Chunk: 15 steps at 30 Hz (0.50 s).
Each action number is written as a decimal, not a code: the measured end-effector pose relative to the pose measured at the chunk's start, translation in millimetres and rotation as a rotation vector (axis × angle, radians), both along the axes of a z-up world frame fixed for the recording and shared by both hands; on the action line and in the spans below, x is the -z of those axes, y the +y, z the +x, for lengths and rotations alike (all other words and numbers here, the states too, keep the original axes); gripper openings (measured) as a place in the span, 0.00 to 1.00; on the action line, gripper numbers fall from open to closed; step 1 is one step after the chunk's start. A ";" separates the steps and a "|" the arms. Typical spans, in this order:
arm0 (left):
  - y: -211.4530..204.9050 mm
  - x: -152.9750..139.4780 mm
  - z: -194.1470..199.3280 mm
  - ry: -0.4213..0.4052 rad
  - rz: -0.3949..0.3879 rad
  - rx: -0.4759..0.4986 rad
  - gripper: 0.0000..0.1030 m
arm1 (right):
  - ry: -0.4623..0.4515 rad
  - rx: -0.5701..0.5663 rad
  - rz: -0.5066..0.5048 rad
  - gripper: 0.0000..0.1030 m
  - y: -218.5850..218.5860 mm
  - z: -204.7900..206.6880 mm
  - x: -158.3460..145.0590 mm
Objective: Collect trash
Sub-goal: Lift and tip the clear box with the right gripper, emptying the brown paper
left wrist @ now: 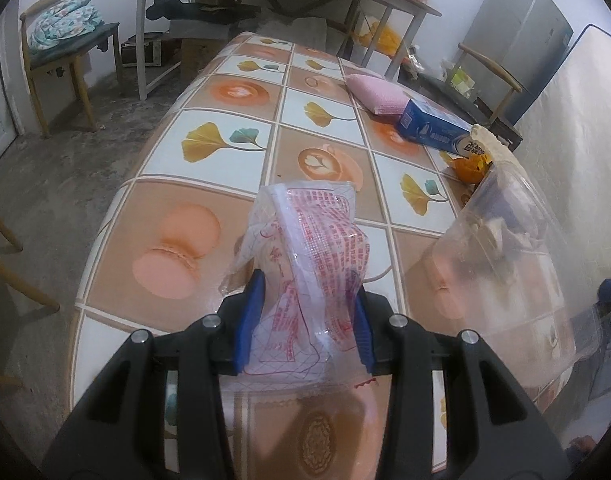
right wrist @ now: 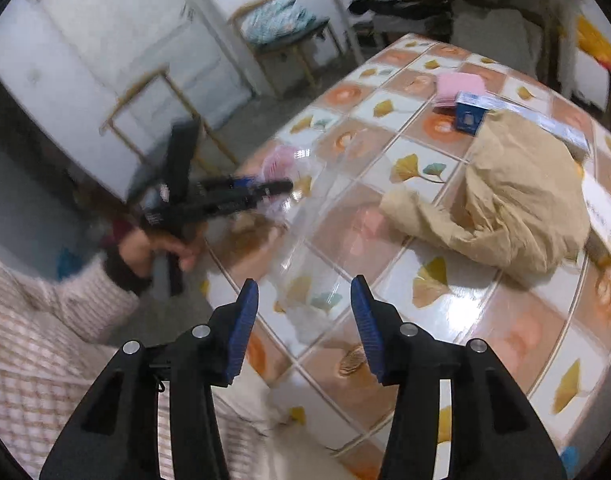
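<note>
Trash is only partly gathered — the left gripper (left wrist: 303,320) pinches a clear red-printed wrapper (left wrist: 309,248) above the table (left wrist: 209,92), the right gripper (right wrist: 305,316) gapes empty, and a tan paper bag (right wrist: 517,208) waits at two o'clock.

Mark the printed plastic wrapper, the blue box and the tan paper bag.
printed plastic wrapper (left wrist: 305,248): left wrist view, on its red-printed middle.
blue box (left wrist: 429,126): left wrist view, on its blue side face.
tan paper bag (right wrist: 517,196): right wrist view, on its crumpled middle.
</note>
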<state>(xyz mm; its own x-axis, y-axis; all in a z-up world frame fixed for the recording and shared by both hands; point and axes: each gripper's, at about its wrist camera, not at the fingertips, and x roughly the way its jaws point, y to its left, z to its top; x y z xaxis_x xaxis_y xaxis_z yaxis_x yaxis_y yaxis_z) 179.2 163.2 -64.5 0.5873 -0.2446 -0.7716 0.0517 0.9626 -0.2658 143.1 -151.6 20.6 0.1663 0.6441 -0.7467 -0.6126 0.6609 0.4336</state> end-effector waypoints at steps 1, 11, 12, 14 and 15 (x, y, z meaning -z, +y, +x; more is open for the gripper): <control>-0.3 0.3 -0.4 -0.001 0.001 0.000 0.37 | 0.005 0.032 0.030 0.47 -7.3 -0.7 -0.8; -0.1 0.6 -1.1 -0.001 0.000 0.000 0.37 | 0.079 0.251 0.110 0.47 -9.5 -2.6 35.7; 0.0 0.7 -1.2 -0.001 0.001 0.000 0.37 | 0.078 0.244 0.110 0.47 -3.0 -0.6 37.6; 0.2 0.8 -0.8 -0.001 -0.001 -0.002 0.37 | 0.082 0.218 0.117 0.47 13.9 1.2 41.1; 0.2 1.0 -0.3 -0.001 -0.003 -0.002 0.37 | 0.082 0.205 0.113 0.47 20.0 1.3 43.2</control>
